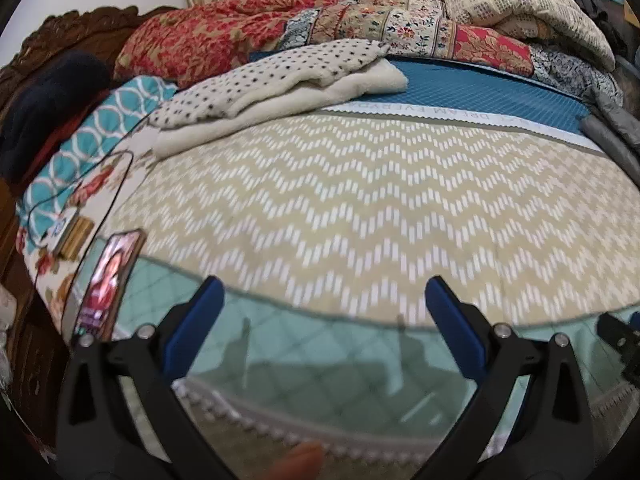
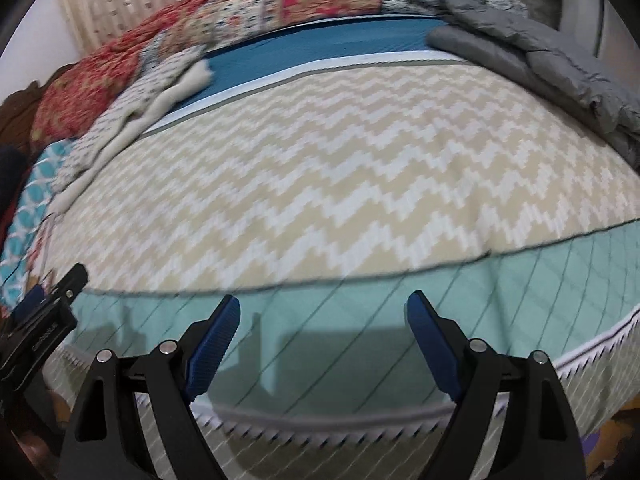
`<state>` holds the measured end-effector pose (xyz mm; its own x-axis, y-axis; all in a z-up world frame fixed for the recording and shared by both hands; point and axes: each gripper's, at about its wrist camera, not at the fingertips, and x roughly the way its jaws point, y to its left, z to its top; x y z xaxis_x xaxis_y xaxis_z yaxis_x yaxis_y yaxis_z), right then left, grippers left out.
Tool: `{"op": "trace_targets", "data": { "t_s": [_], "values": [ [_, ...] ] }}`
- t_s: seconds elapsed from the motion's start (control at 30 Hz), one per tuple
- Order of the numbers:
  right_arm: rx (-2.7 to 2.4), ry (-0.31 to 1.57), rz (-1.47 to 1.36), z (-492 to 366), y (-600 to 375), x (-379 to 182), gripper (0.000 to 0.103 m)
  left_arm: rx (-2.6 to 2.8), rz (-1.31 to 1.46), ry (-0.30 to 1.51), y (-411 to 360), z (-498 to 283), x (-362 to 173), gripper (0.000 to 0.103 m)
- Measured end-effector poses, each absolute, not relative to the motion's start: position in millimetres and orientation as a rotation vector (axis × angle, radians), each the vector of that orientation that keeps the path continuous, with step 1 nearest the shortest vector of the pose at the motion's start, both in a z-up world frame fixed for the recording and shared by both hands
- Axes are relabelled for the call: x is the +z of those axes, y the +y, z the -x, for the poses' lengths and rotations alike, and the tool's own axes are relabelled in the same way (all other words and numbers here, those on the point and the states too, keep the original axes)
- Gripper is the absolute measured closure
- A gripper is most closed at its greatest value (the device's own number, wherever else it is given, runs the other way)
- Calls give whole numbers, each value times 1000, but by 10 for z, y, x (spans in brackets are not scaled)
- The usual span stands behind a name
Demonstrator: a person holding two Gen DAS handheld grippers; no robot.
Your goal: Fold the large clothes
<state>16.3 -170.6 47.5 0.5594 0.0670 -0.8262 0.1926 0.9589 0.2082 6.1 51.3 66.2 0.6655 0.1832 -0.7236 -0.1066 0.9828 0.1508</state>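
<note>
Two hand-held grippers, left (image 1: 320, 292) and right (image 2: 324, 308), you hold spread above the flat zigzag-woven quilt (image 1: 360, 200).

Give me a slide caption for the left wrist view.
Open left gripper poised above the zigzag blanket's near edge on the bed, phone alongside.

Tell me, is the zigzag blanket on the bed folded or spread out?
Spread out: the zigzag blanket lies flat across the bed, its near edge unlifted, ahead of both open grippers.
</note>
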Motion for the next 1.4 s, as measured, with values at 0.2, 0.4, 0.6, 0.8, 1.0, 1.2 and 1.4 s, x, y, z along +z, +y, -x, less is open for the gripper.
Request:
{"op": "trace_targets", "data": {
  "t_s": [0.2,0.4,0.6,0.8,1.0,1.2,1.4],
  "values": [
    [-159,973,-287,-482,-1837,353,68,153,-91,870,455,-444,453,6],
    [-195,928,-248,-701,-1835,307,68,156,-102,918,456,-722,210,6],
    [-251,875,-180,-984,-1915,176,87,146,-4,932,560,-845,107,5],
    [-239,856,-182,-1071,-1932,170,87,129,30,919,597,-816,96,5],
    [-235,848,-187,-1019,-1945,176,87,130,27,920,592,-819,95,4],
    [-235,848,-188,-1018,-1944,176,87,129,28,921,605,-815,97,5],
    [-233,847,-190,-1034,-1942,180,87,130,27,921,593,-814,95,5]
  ]
}}
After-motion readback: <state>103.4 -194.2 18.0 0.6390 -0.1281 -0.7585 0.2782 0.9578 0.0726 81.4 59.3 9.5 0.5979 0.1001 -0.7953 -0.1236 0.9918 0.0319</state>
